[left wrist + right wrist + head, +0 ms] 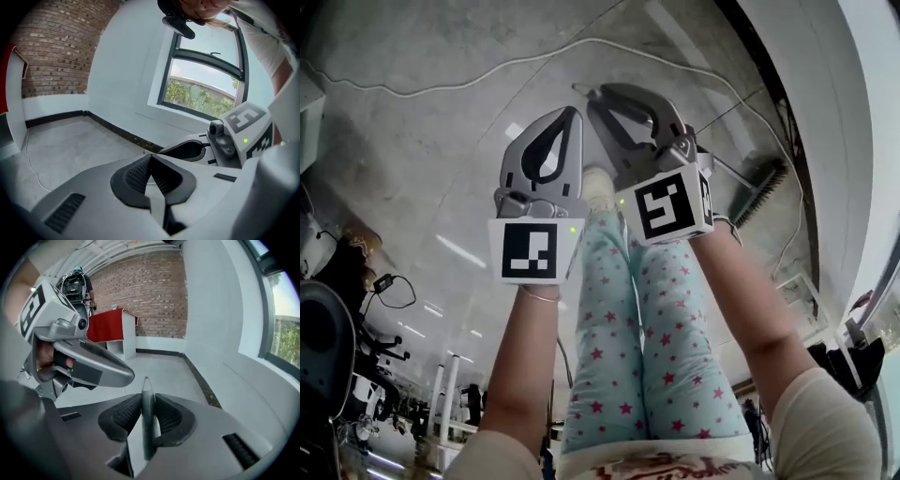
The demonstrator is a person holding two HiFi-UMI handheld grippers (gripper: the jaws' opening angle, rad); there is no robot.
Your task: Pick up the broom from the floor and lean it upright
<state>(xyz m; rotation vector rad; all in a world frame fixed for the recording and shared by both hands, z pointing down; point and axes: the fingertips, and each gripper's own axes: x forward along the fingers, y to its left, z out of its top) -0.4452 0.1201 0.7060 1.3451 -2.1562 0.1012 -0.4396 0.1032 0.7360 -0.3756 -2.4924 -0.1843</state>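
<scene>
Grey broom handle [147, 418] is pinched in the right hand-held gripper [147, 398] close to the handle's tip, with the brush head [757, 190] trailing behind and to its right, low toward the floor. Alongside, the left hand-held gripper [573, 116] is closed on nothing. A single pinch so far from the brush could let the broom swivel or slip, and the white cable [487, 67] might snag the bristles.

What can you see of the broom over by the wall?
The broom has a dark, bristly brush head and a thin grey handle that ends in a small hanging loop. The right hand-held gripper is clamped on the handle close to that loop end. The broom slants, with its brush head low beside the white wall. Whether the bristles touch the floor is unclear.
</scene>
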